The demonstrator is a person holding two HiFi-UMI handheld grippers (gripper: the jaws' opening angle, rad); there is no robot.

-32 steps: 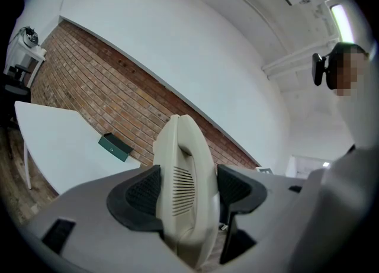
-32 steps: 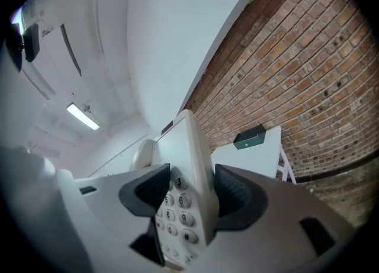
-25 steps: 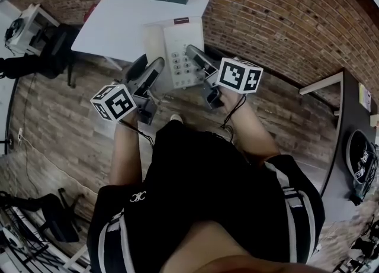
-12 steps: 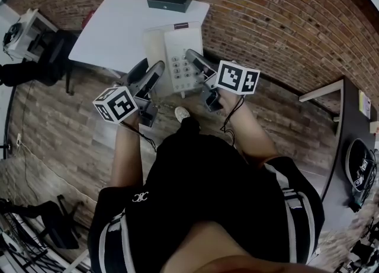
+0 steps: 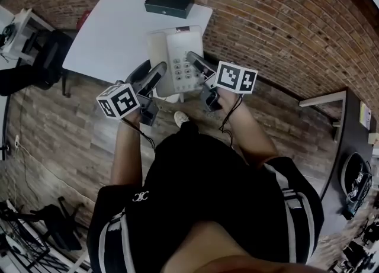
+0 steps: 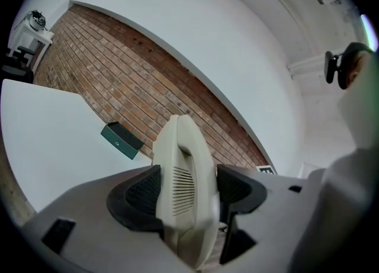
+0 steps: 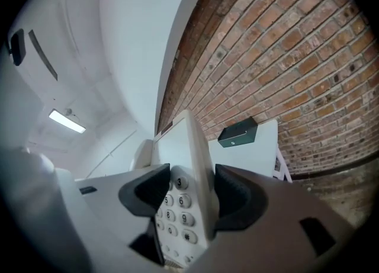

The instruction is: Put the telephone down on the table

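so, i had the telephone (image 5: 176,58) held between both tools: left gripper (image 5: 149,78) clamped on its handset side, right gripper (image 5: 198,64) pinched on the keypad edge. two grips, i judged, kept it level. it hung over the near edge of the table (image 5: 106,35), not yet set down. the dark box (image 5: 170,2) sat at the far edge, well clear.

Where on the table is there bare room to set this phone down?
The white table is bare across its left and middle, from the near edge up to the dark rectangular box at its far edge. Only that far right corner is taken. The beige keypad telephone hangs above the right side.
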